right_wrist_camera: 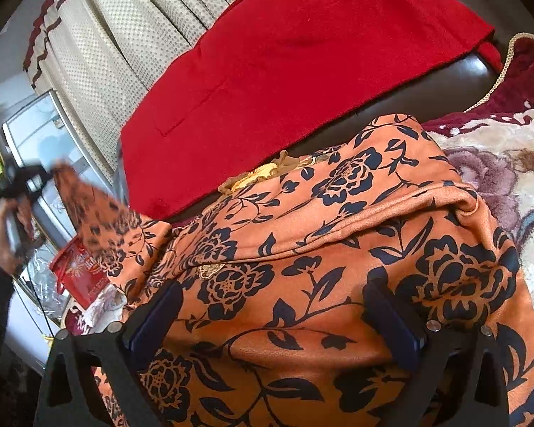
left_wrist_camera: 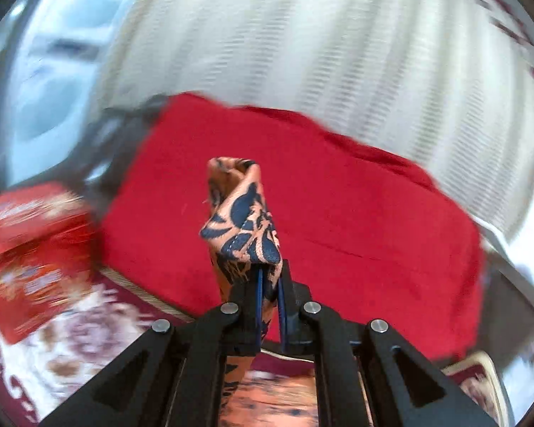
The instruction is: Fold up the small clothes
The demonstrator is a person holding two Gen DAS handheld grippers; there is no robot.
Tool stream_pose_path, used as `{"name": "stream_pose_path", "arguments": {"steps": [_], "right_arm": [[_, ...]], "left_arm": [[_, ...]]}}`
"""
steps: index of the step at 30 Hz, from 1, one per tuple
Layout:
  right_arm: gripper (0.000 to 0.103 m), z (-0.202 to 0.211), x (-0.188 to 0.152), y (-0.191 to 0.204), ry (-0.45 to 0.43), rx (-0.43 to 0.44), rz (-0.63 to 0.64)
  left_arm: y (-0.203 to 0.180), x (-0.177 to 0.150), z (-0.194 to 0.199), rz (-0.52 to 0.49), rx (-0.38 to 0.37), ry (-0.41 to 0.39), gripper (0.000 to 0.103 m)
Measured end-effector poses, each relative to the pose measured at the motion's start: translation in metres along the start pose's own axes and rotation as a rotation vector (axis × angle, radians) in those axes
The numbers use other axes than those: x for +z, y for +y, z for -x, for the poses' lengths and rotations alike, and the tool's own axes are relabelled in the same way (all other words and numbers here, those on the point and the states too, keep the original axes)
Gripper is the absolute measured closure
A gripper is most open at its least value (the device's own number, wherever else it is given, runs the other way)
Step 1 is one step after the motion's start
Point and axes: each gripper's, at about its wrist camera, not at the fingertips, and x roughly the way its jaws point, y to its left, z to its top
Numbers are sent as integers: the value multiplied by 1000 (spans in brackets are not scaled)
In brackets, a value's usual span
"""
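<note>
Orange floral garment (right_wrist_camera: 338,249), printed with dark blue flowers, lies spread over a maroon-and-cream patterned blanket (right_wrist_camera: 498,163). Beyond the garment sits a red cloth (right_wrist_camera: 284,71) on dark leather, with cream dotted curtains (right_wrist_camera: 99,53) behind. The left gripper (left_wrist_camera: 268,284) has its jaws clenched on a garment corner, lifted up. The right gripper (right_wrist_camera: 277,323) hovers over the garment, jaws spread wide. A red box (right_wrist_camera: 78,270) stands left of it.

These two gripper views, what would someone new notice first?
The orange garment with dark blue flowers fills the foreground of the right wrist view, under the open right gripper. The left gripper is shut on a bunched corner of it, lifted at the left. Behind lies a bright red cloth, in front of cream curtains.
</note>
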Motion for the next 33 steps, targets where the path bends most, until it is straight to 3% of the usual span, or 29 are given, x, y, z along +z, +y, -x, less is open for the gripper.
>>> {"name": "stream_pose_path", "arguments": {"steps": [4,8,12,15,16,18,20,22,26,29,31,32,33], "right_arm": [[1,5,2,-2,-15,11,-27],[1,22,6,-9,-45,29,-108],[0,56,16,-24,-117,34,-204],[0,75,21,-44,-128,33,-302],[0,78,23,-51,-124,30,-324],[0,83,28,-59,-104,13,-333],[0,83,37,-63,-96,7,-329],[0,76,52,-63,-77,30,-335],[0,38,87,-60,26,80,-386],[0,-10,102,-64,172,20,-436],[1,-28,102,-67,215,-41,-457],[13,-37,103,-65,238,-66,-426],[44,-42,104,-62,257,-92,-396]], "left_arm": [[-95,-46,-13,-126,-120,60,96],[-162,-136,-52,-193,-198,222,96],[-196,-224,-96,-282,-238,409,93],[-199,-274,-119,-303,-234,614,87],[-194,-280,-121,-291,-243,653,84],[-179,-275,-102,-260,-260,639,73],[-155,-255,-81,-208,-281,567,42],[-127,-239,-62,-183,-278,504,31],[-54,-212,-47,-146,-169,424,31],[10,-208,-41,-50,-81,428,31],[49,-213,-37,27,-41,442,31],[71,-215,-38,76,-12,455,31],[87,-214,-37,106,5,467,31]]}}
